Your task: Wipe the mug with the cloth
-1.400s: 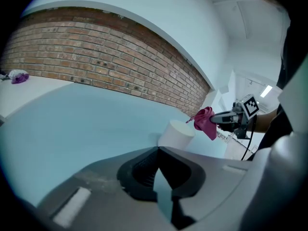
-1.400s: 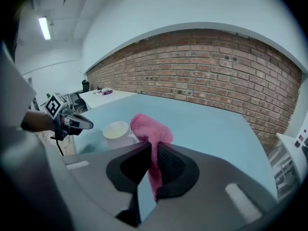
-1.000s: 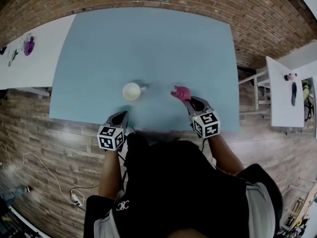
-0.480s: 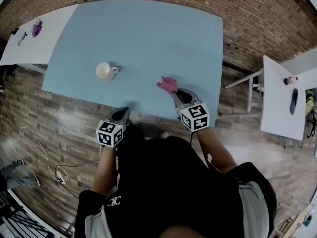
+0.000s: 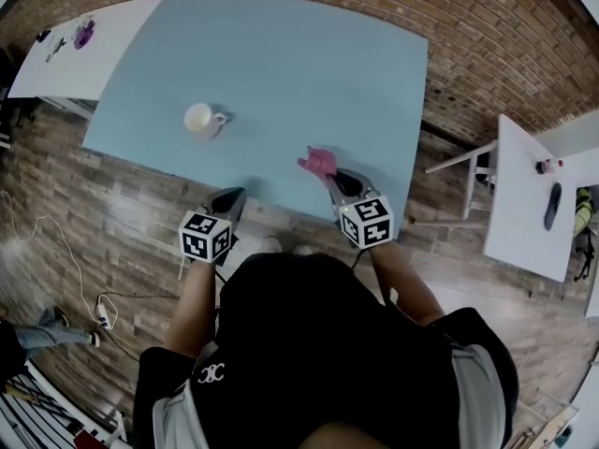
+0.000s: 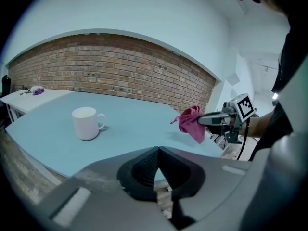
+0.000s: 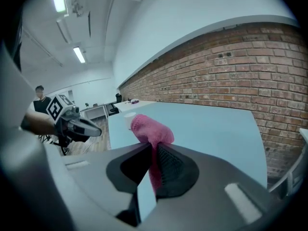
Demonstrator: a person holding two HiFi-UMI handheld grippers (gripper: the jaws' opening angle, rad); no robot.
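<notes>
The right gripper [image 7: 153, 148] is clenched on the pink cloth [image 7: 151, 131], with the fabric bunched up above the jaw tips and a tail hanging down between them. It hangs over the near right part of the blue table [image 5: 281, 64]. The left gripper [image 6: 158, 150] has its jaws pressed together with nothing between them, and it sits right at the table's near edge, over on the left.

The white mug [image 5: 199, 118] stands upright on the left side of the table, handle turned to the right. It is well apart from both grippers and nothing touches it.

So I'd say we're at the approach: cloth in hand, wiping not yet begun.

The next move looks like two jobs. The left gripper would need to open and steady the mug, by the handle or the rim. The right gripper would carry the cloth left and farther in to meet the mug's wall.

There's plenty of room, with bare tabletop all around the mug and nothing in the path between cloth and mug. One caution is that the mug is fairly near the table's left edge, so a sideways push from the cloth could slide it that way.
</notes>
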